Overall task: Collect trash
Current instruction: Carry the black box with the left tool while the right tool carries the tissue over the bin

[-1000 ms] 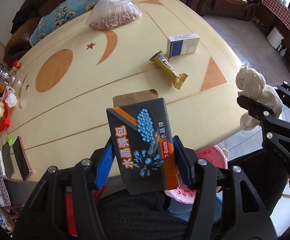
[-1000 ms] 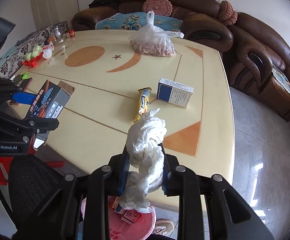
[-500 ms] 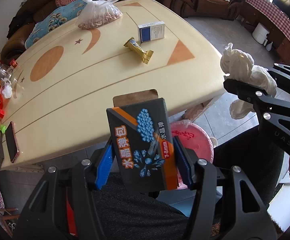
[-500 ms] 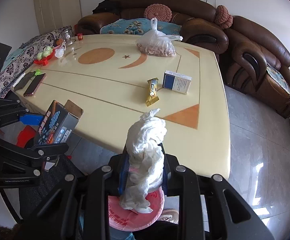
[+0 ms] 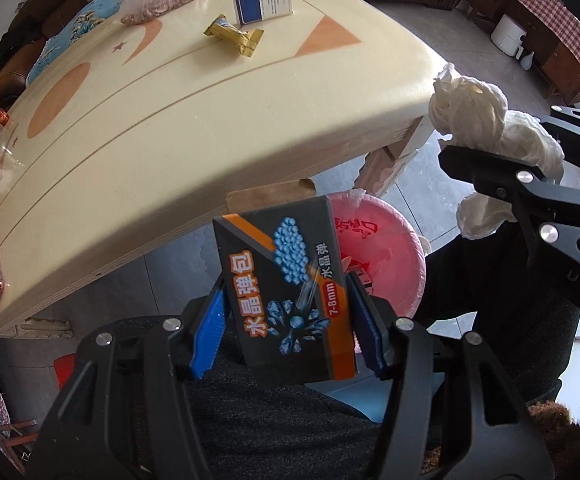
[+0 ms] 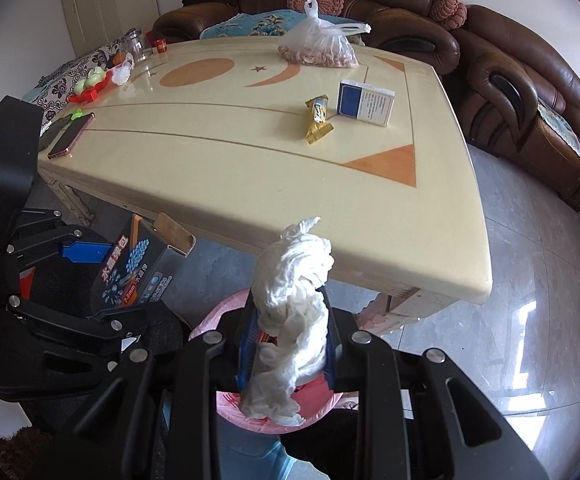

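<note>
My left gripper point(image 5: 286, 328) is shut on a black box with blue and orange print point(image 5: 286, 292), its brown flap open; it also shows in the right wrist view point(image 6: 138, 268). My right gripper point(image 6: 290, 340) is shut on a crumpled white tissue wad point(image 6: 290, 312), also seen in the left wrist view point(image 5: 486, 120). Both are held off the table's near edge, above a bin lined with a pink bag point(image 5: 382, 248) on the floor point(image 6: 322, 404). A gold snack wrapper point(image 6: 317, 120) and a blue-white carton point(image 6: 366, 102) lie on the cream table point(image 6: 250, 168).
A plastic bag of nuts point(image 6: 318, 50) sits at the table's far side. A phone point(image 6: 70, 136), red tray with green fruit point(image 6: 90, 84) and a glass jar point(image 6: 136, 44) are at the left end. Brown sofas point(image 6: 522, 92) surround the table. Grey tile floor lies to the right.
Both grippers have pulled back from the table and lowered, still holding the box and the tissue. The pink-lined bin has come fully into view under them.
</note>
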`<state>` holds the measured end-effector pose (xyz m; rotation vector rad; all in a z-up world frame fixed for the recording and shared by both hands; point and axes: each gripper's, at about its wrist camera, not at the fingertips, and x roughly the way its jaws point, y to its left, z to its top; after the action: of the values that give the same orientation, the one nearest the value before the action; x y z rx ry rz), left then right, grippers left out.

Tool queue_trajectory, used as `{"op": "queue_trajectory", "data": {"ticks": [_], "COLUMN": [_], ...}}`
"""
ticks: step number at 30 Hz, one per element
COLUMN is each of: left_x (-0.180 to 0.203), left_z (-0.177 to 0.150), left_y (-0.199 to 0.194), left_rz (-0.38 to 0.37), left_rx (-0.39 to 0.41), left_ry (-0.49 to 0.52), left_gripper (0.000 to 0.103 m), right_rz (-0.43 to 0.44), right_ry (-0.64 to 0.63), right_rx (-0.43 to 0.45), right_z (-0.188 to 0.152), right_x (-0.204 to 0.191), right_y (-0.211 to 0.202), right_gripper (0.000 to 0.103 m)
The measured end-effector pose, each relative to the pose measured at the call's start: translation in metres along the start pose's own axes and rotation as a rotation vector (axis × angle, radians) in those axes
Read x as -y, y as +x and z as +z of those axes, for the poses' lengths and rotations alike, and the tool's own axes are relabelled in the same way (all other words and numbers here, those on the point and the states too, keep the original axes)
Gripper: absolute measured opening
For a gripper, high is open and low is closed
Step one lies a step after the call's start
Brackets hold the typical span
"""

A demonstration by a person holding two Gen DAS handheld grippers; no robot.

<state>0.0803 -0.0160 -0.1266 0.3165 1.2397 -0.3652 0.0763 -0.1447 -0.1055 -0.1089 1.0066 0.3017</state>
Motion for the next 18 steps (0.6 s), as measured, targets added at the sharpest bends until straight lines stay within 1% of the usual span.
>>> {"op": "queue_trajectory", "data": {"ticks": [2,8,18], "left_x": [0.003,0.015,0.02], "left_z": [-0.002,-0.008,-0.014], "left_y": [0.012,0.055,0.132], "left_rz": [-0.004,-0.046,-0.11], "left_rx": [-0.013,-0.082,-0.229], "left_ry": [0.006,0.02,-0.004], "left_gripper": [0.056,0.056,0.056], "right_rz": [0.001,0.007,0.028], "right_ry": [0.012,0.045,0.12], "right_rx": [-0.02,-0.093,-0.214], "right_z": [-0.007,-0.027,-0.059], "right_x": [0.003,0.01,0.03], "right_y": [0.011,0.05,0.118], "right_gripper": [0.026,0.026,0.026]}}
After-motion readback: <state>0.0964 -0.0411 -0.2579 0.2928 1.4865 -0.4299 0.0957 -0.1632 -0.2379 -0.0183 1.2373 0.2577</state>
